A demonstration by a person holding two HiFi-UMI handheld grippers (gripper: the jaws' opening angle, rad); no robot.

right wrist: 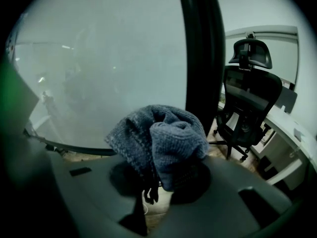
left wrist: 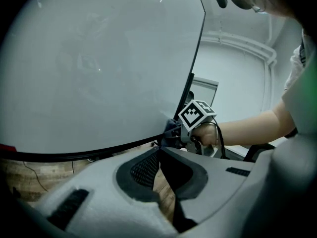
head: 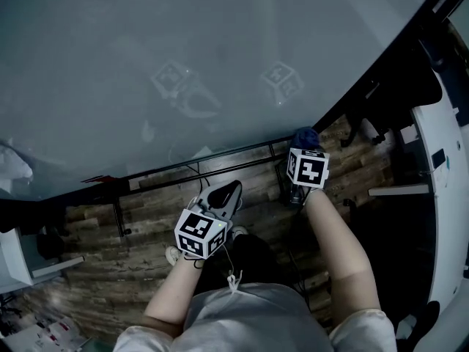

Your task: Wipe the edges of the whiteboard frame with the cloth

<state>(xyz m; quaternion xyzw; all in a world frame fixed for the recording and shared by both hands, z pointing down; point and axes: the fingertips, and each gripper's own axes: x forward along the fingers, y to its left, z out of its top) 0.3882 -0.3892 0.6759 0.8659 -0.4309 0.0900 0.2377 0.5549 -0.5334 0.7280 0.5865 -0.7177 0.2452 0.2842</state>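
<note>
right gripper (right wrist: 158,182) is clamping down on the cloth (right wrist: 163,138), a grey-blue knit wad bunching out past the jaw tips. no real long axis to it, it's just a lump poking forward at the board. in the head view the cloth (head: 305,137) is sitting at the lower right corner of the whiteboard (head: 183,64), where the bottom rail of the black frame (head: 220,155) is meeting the right upright. it's looking like it's touching the corner, but i can't be sure.

the bottom rail is running left to right, climbing a bit toward the right, and the upright is heading up and away from the corner.

left gripper (left wrist: 159,155) is hanging lower and to the left, clear of the rail, jaw tips closing together with nothing between them.

wood floor (head: 146,218) is showing open under the rail. an office chair (right wrist: 247,98) is sitting just past the upright, crowding that side.
</note>
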